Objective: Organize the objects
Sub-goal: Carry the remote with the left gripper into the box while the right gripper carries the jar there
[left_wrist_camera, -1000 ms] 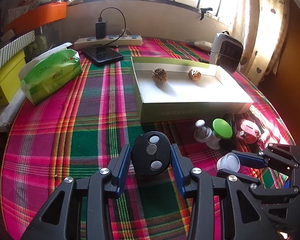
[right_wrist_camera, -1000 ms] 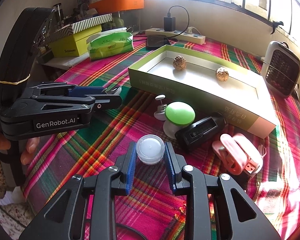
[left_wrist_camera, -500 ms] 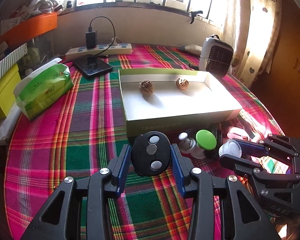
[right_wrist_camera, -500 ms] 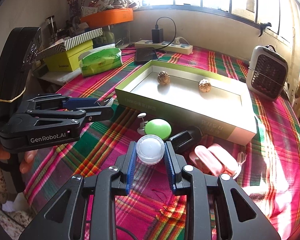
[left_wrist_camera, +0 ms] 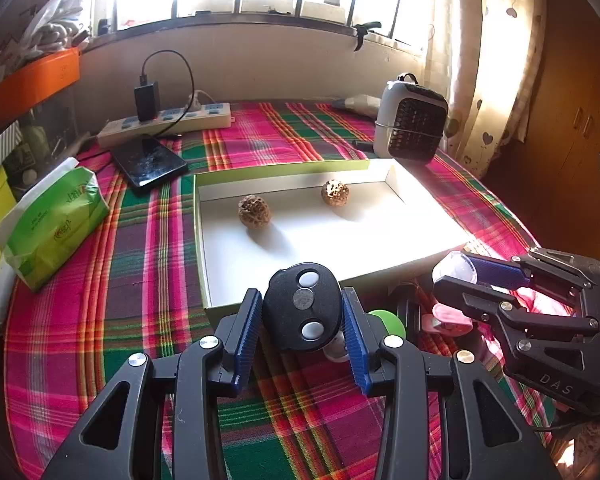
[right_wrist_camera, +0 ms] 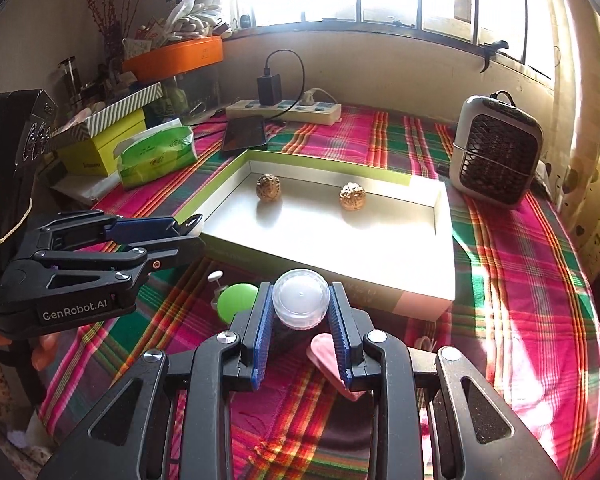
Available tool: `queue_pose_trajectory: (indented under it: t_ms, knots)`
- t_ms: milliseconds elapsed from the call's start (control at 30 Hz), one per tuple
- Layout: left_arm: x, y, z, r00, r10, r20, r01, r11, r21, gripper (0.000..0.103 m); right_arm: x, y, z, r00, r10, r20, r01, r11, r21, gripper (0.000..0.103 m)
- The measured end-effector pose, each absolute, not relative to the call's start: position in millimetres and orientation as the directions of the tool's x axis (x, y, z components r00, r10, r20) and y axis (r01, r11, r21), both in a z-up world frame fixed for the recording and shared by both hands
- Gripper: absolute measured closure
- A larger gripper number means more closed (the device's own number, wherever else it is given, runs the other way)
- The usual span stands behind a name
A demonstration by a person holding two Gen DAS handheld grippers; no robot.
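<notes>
The left gripper (left_wrist_camera: 303,315) is clamped on a black key fob (left_wrist_camera: 302,311), buttons facing up, while the right gripper (right_wrist_camera: 300,307) pinches a small clear jar (right_wrist_camera: 301,298) by its sides — both raised off the plaid tablecloth (left_wrist_camera: 140,272), presumably so each can clear the near wall of the open box (left_wrist_camera: 392,268). Two walnuts (left_wrist_camera: 253,211) already sit inside it (well apart). A green-capped item (right_wrist_camera: 237,307) and pink clip (right_wrist_camera: 327,362) wait on the cloth just before the box.

L gripper (left_wrist_camera: 302,316) clamps black remote (left_wrist_camera: 303,312) (box (left_wrist_camera: 204,240) behind).
</notes>
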State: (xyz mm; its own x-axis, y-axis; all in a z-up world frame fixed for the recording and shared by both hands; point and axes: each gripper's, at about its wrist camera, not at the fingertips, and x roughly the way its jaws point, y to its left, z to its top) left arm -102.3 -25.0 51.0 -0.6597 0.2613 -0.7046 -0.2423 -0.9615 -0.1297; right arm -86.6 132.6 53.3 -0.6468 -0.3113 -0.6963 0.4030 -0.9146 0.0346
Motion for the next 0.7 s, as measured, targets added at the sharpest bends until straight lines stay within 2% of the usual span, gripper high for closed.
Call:
queue_pose_trajectory:
  t_ms: [700]
  knots:
    - [-180,1,48,-0.639,0.256,-0.726,-0.266,-0.958,-0.104,0.065,-174,155,49,-0.641,-0.246,-0.727,0.318,-0.947,0.040,0.074]
